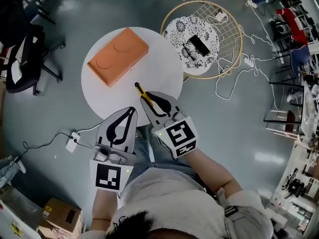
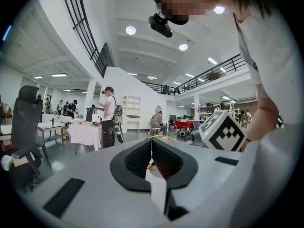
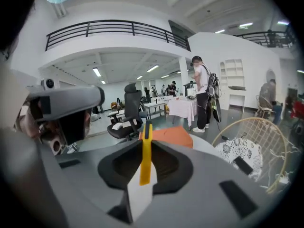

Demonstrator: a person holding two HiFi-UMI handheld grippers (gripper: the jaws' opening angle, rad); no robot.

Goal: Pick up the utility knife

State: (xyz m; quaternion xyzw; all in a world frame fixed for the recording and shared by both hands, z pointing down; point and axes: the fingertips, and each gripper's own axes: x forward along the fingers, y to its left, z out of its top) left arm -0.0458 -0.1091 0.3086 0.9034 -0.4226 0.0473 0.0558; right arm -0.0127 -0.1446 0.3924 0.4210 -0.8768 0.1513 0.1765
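A slim yellow utility knife (image 1: 140, 90) sticks out of my right gripper (image 1: 148, 102), whose jaws are shut on it; it is held above the near edge of the round white table (image 1: 164, 63). In the right gripper view the knife (image 3: 145, 154) runs up between the closed jaws, its black tip pointing away. My left gripper (image 1: 130, 111) hangs just left of the right one, over the table's near rim, jaws shut with nothing between them. In the left gripper view its jaws (image 2: 151, 148) meet along a thin line.
An orange slab (image 1: 118, 56) lies on the table's left half. A round wire basket (image 1: 204, 39) with a patterned cloth and a black phone (image 1: 198, 45) stands right of the table. A black office chair (image 1: 22, 59) is at the left; cables trail on the floor.
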